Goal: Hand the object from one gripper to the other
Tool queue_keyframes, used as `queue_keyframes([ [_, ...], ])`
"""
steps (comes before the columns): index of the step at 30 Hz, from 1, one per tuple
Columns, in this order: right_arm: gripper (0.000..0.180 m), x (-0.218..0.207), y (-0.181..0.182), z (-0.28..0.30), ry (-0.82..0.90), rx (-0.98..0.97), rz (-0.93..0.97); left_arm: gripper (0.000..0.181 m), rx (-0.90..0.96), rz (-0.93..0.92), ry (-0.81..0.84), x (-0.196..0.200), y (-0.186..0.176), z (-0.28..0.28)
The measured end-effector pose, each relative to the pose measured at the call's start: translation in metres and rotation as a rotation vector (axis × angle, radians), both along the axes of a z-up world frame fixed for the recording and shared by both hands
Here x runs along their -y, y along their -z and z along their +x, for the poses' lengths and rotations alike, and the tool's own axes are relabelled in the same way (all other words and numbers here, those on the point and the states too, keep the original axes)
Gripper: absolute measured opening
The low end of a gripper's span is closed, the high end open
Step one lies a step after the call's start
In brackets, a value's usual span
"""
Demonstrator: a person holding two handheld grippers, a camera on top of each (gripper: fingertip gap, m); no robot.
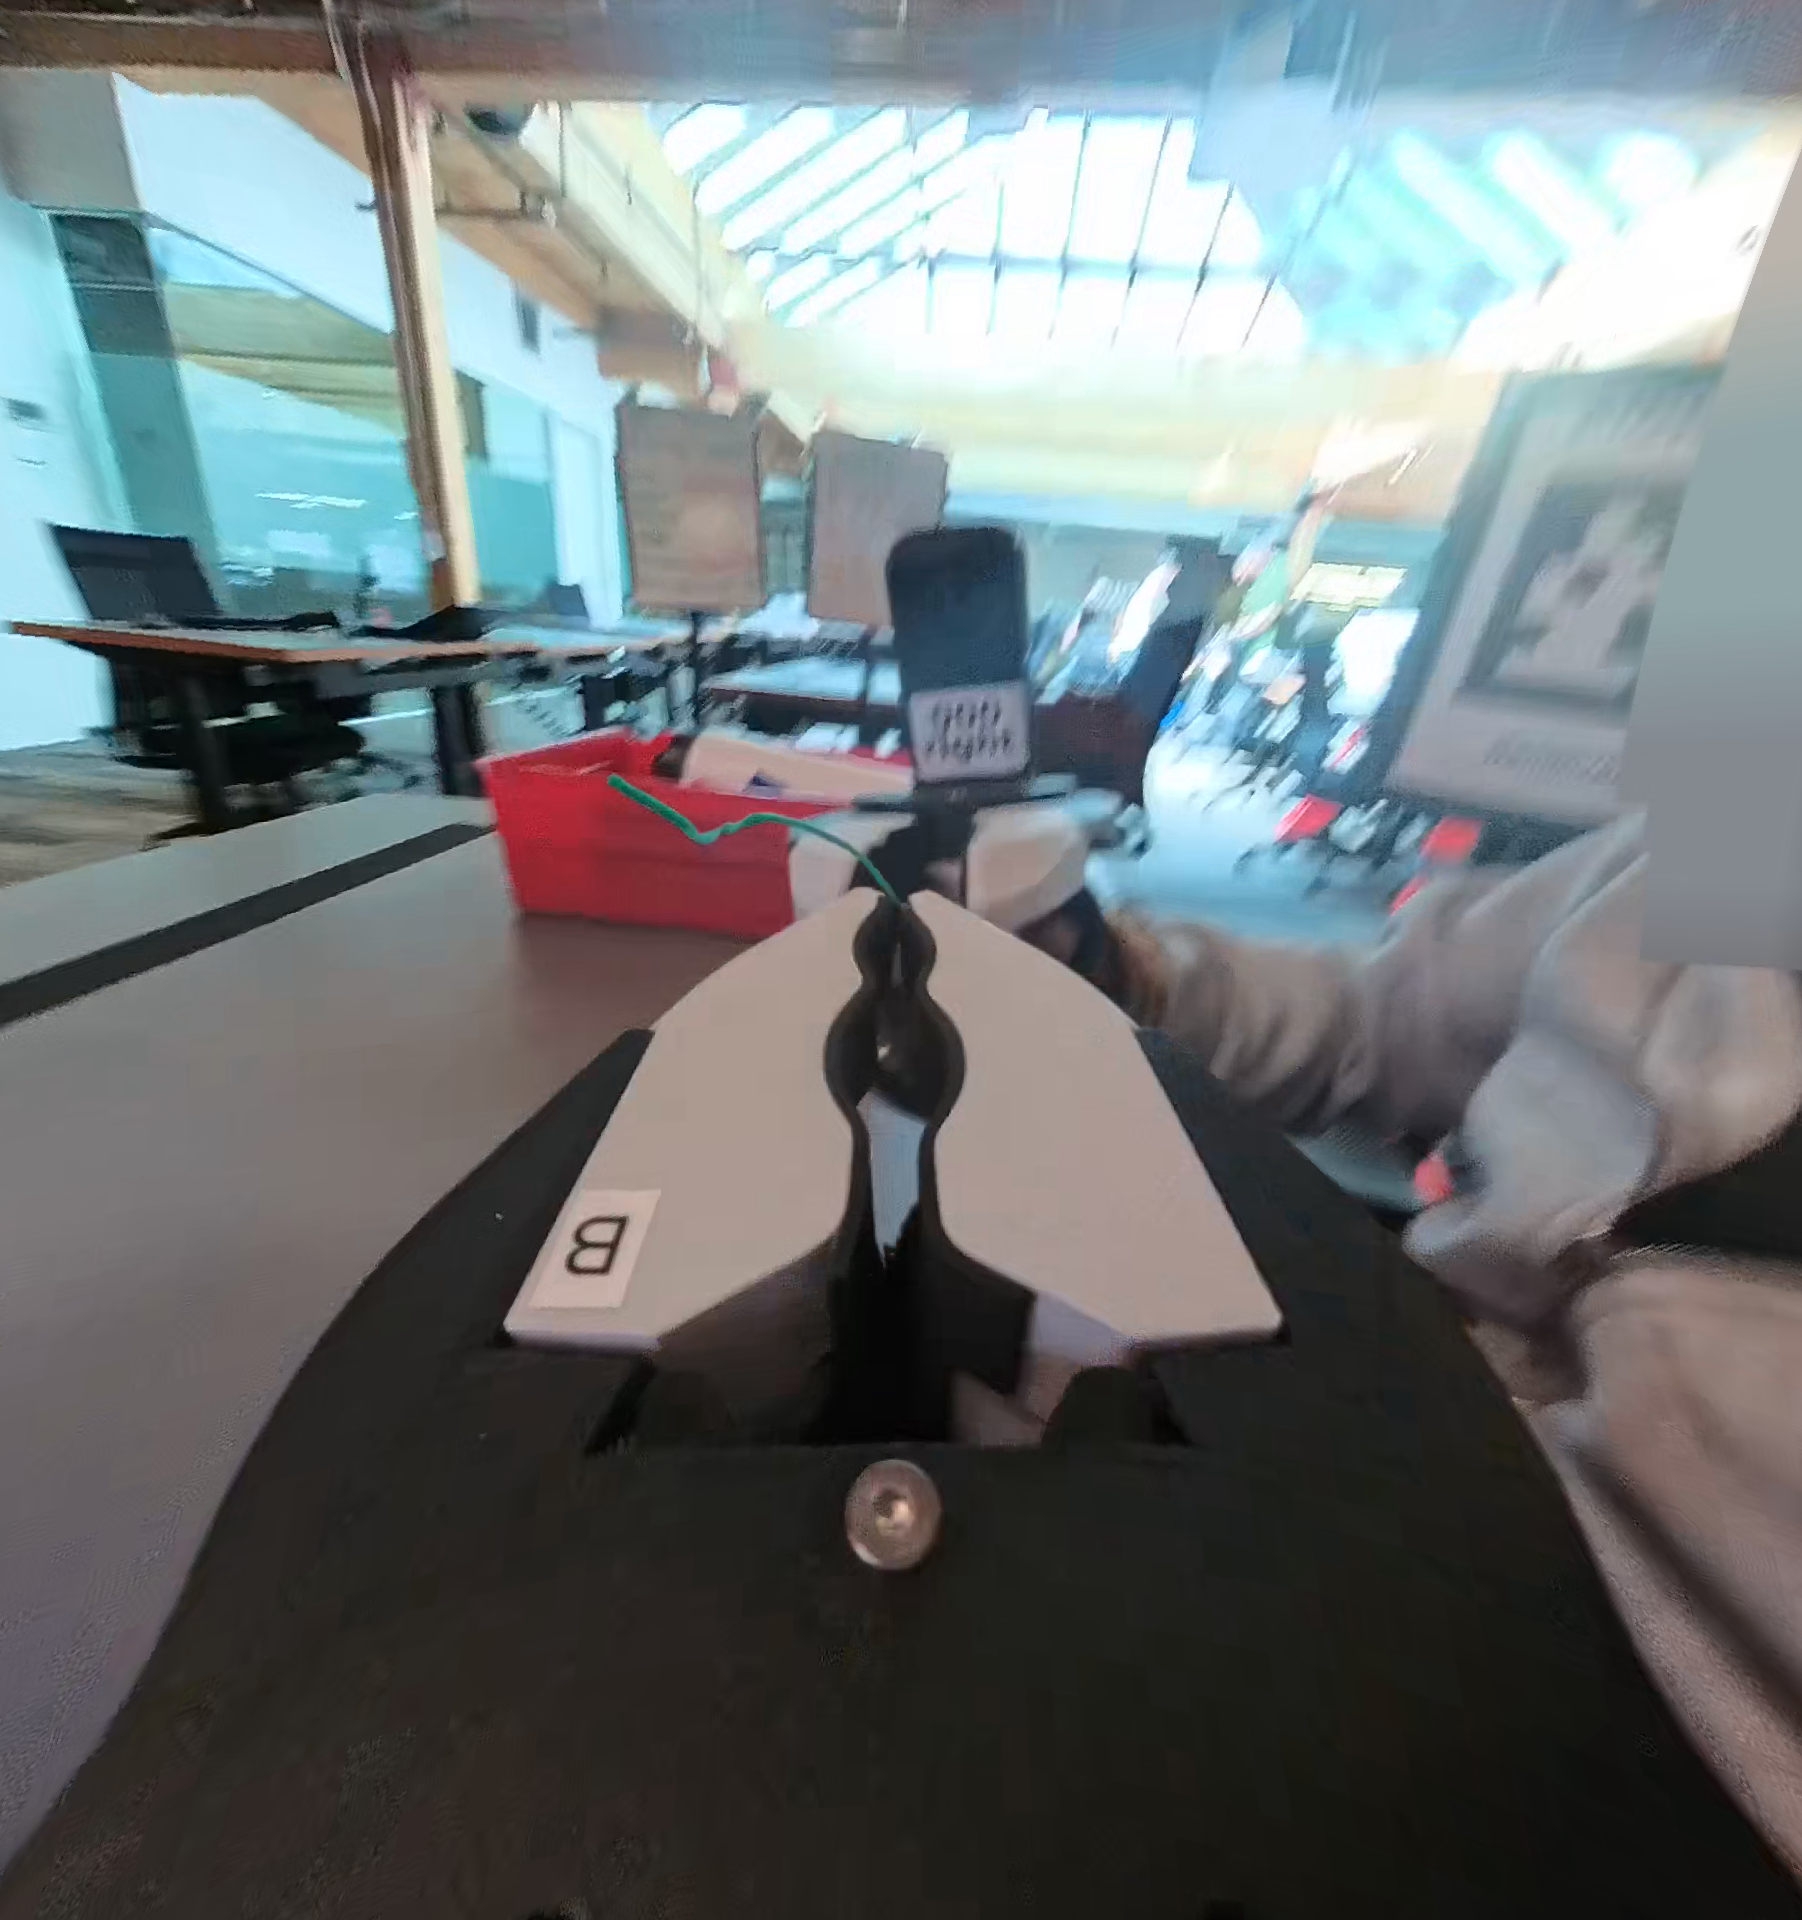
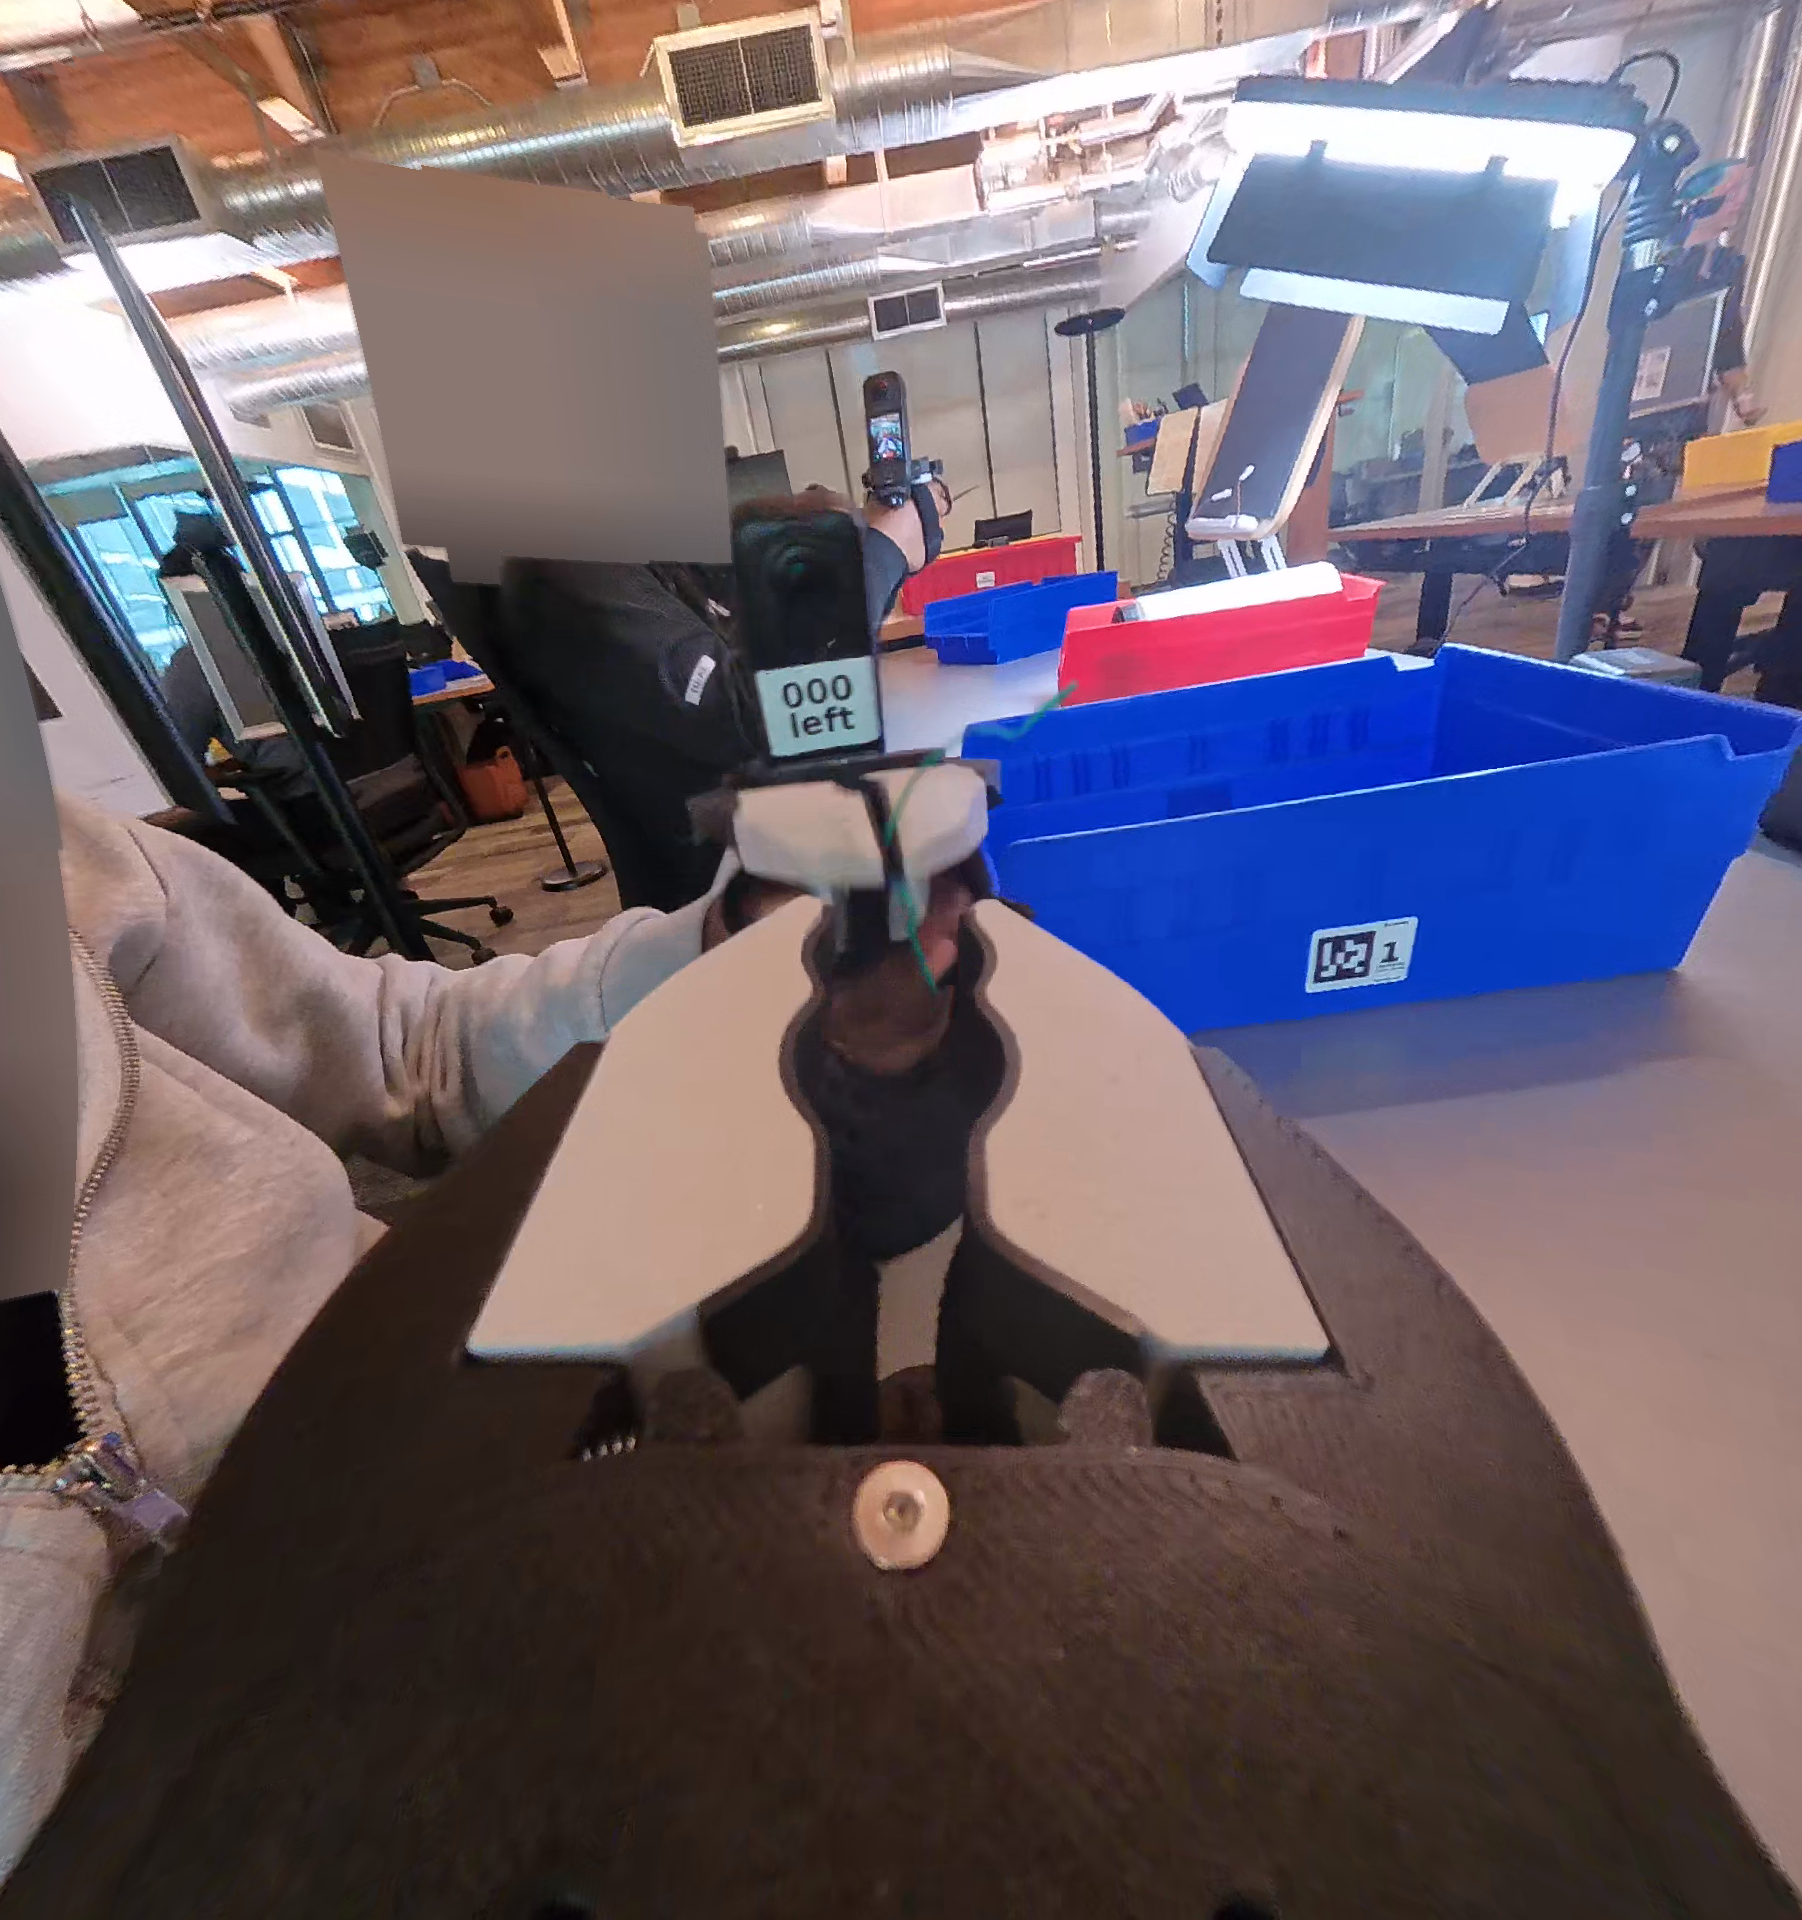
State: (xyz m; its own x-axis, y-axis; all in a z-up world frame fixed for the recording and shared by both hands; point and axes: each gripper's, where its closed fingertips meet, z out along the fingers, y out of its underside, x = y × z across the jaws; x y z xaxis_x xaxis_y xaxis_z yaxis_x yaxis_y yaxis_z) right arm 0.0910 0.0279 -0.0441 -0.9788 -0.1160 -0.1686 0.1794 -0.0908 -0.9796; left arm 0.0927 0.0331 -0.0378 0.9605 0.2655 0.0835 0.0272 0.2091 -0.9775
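Grey sleeve [image 2: 377, 997]: at the left of the right wrist view, a person's arm reaching toward the far gripper.
Red bin [image 1: 648, 842]: on the table [image 1: 253, 1039] behind the left gripper's tips; the same bin [image 2: 1219, 634] stands beyond the blue one in the right wrist view.
Blue bin [image 2: 1396, 831]: large, open-topped, right of both grippers on the table [image 2: 1551, 1195], carrying a small white sticker.
Green wire [image 1: 741, 826]: thin, kinked, bright green; one end is caught at the fingertips, the rest arcs up and left in front of the red bin.
Left gripper [image 1: 899, 909]: fingers pressed together at the tips, pinching the wire's end.
Right gripper [image 2: 897, 914]: fingers parted, nothing between them; it faces the left gripper [image 2: 869, 831] head-on, close in front.
Wire from the right [image 2: 907, 894]: hangs down from the left gripper's closed tips, its lower end just above the gap between the right gripper's fingers; whether it touches them I cannot tell.
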Motion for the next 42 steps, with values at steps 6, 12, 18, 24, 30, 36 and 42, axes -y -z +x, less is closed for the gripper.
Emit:
queue_keyframes([
  [6,0.024,0.008,0.009,0.008,0.031,-0.130,0.028,0.000,0.202,0.173,0.183,0.003,-0.007,0.005],
  [12,0.001,0.012,0.018,0.010,0.019,-0.129,0.071,0.000,0.173,0.100,0.169,-0.005,0.001,0.007],
  [18,0.001,0.007,0.008,0.006,0.015,-0.067,0.019,0.014,0.172,0.069,0.128,-0.005,0.004,0.003],
  [24,0.001,0.007,0.007,0.006,0.028,-0.081,0.019,0.002,0.157,0.054,0.123,-0.006,0.006,0.003],
  [30,0.016,0.000,-0.002,-0.002,0.050,-0.050,-0.030,0.000,0.182,0.025,0.106,-0.006,0.011,0.000],
  [36,0.002,0.002,-0.001,0.006,0.020,-0.087,-0.035,0.001,0.186,-0.077,0.115,-0.016,0.025,0.003],
  [42,0.001,0.002,-0.001,0.005,0.072,-0.176,-0.024,0.017,0.163,0.001,0.103,-0.008,0.011,0.002],
])
